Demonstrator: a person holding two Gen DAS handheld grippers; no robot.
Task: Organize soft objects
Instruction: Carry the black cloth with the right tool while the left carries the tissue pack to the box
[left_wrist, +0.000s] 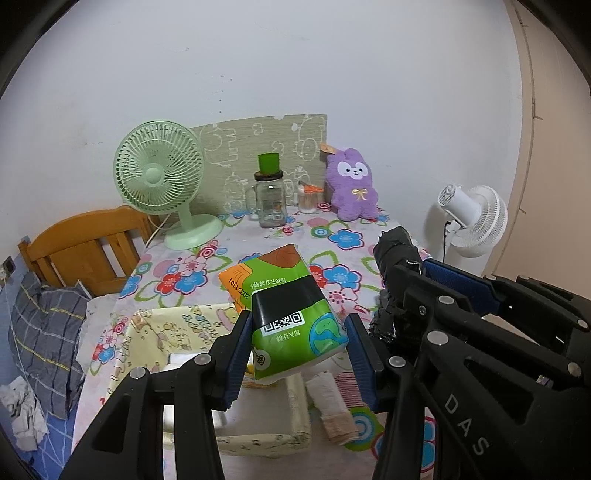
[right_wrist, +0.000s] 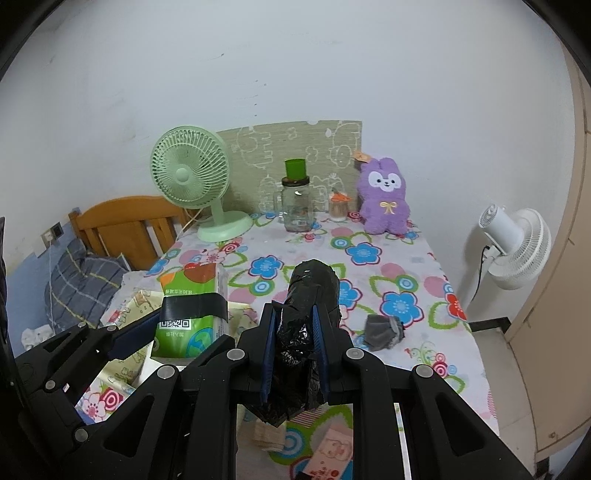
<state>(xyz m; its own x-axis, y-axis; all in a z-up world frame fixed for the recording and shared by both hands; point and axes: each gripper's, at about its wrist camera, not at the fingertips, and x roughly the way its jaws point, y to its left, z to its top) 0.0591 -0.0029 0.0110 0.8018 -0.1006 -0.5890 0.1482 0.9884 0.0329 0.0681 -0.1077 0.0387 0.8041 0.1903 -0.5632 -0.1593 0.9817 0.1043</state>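
My left tongs (left_wrist: 299, 354) are clamped on the green tissue pack (left_wrist: 291, 317), held above the yellow fabric bin (left_wrist: 177, 325) at the table's near-left. My right tongs (right_wrist: 295, 354) are squeezed tight on the black bag roll (right_wrist: 314, 291). Next I'd centre each over the bin, go low before letting go, and release one at a time so neither bounces onto the flowered tablecloth (right_wrist: 388, 266).

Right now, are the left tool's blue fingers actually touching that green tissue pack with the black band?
Touching. The left wrist view shows both blue fingers pressed flat against the sides of the green tissue pack, which hangs lifted above the pale fabric box.
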